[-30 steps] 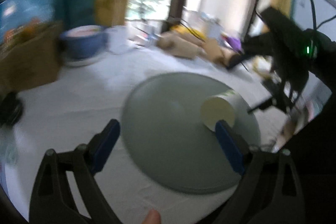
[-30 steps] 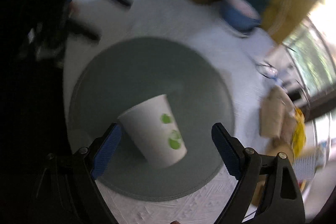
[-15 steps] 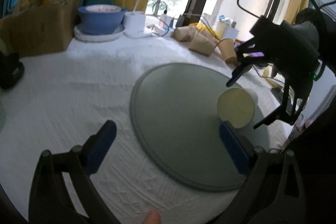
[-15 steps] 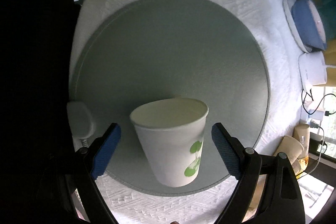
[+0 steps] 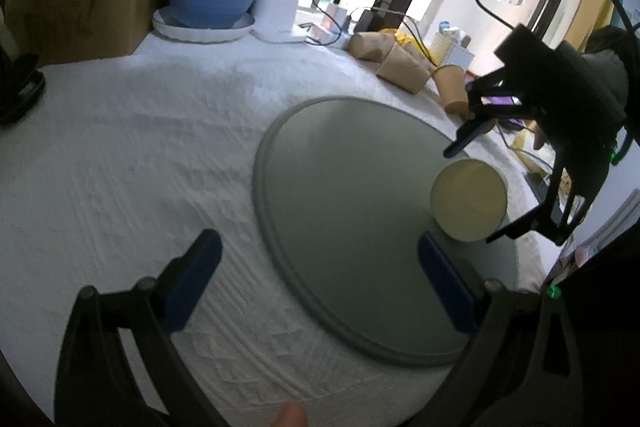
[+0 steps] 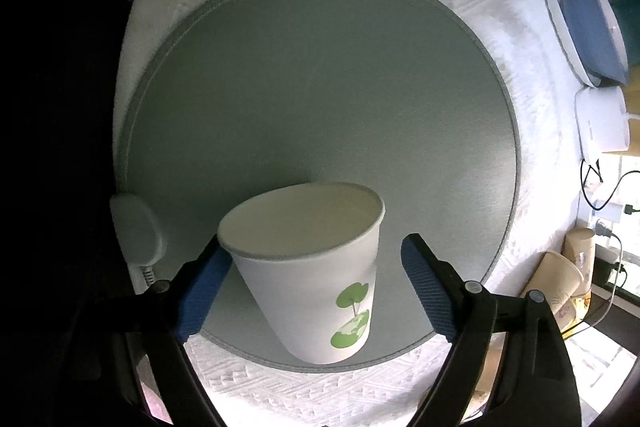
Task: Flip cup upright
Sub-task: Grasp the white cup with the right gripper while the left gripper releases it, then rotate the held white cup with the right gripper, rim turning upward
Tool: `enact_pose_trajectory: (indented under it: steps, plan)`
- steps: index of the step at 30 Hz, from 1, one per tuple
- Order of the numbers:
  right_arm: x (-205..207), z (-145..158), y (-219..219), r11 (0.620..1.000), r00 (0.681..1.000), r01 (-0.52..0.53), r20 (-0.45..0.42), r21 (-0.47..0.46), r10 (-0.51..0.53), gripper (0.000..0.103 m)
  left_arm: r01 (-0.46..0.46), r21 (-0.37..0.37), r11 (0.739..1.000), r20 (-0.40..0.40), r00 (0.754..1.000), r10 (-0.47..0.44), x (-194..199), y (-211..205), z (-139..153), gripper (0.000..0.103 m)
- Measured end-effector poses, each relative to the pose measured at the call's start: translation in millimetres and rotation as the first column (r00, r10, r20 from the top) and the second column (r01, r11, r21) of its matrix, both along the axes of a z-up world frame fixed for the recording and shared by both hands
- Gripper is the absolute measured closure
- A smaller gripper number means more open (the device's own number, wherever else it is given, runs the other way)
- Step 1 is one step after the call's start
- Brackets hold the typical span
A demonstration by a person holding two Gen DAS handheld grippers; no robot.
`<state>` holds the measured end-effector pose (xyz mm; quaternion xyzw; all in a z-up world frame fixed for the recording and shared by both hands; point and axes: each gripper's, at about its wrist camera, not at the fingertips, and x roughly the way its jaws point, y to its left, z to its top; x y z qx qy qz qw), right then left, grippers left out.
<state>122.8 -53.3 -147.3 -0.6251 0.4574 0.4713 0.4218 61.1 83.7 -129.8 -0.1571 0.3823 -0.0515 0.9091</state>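
A white paper cup (image 6: pixel 316 275) with a green tree print lies on its side on the round grey mat (image 6: pixel 320 87), near the mat's edge, its open mouth towards my left gripper. My right gripper (image 6: pixel 316 291) is open with its blue pads either side of the cup; the left pad looks close to or touching the rim. In the left wrist view the cup (image 5: pixel 468 201) shows its pale mouth, with the right gripper (image 5: pixel 476 187) around it. My left gripper (image 5: pixel 316 287) is open and empty above the mat's (image 5: pixel 340 195) near edge.
A blue bowl on a white plate (image 5: pixel 206 7), a cardboard box (image 5: pixel 80 7), a white charger (image 5: pixel 276 15) and several brown paper cups (image 5: pixel 404 67) line the table's far side. A grey oval object (image 6: pixel 136 231) lies beside the mat. White textured cloth covers the table.
My right gripper has moved in closer around the cup, which now fills more of its view. The left gripper has steadied and pulled slightly back.
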Motion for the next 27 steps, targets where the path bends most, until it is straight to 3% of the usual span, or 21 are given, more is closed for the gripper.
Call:
enact_pose_trajectory:
  steps: [10, 14, 27]
  plan:
    - [9.4, -3.9, 3.9, 1.0, 1.0, -0.003, -0.002, -0.029, 0.003, 0.023, -0.002, -0.003, 1.0, -0.013, 1.0, 0.002, 2.4, -0.6, -0.6, 0.004]
    - [12.3, -1.9, 5.7, 1.0, 1.0, 0.001, 0.005, -0.023, -0.001, 0.034, -0.007, -0.001, 1.0, -0.026, 1.0, 0.007, 3.6, 0.6, -3.1, 0.004]
    - [12.7, 4.7, 5.1, 0.999, 0.999, 0.032, 0.026, 0.028, -0.033, 0.037, -0.003, -0.006, 1.0, -0.034, 0.999, 0.003, 8.1, 0.2, -5.9, 0.004]
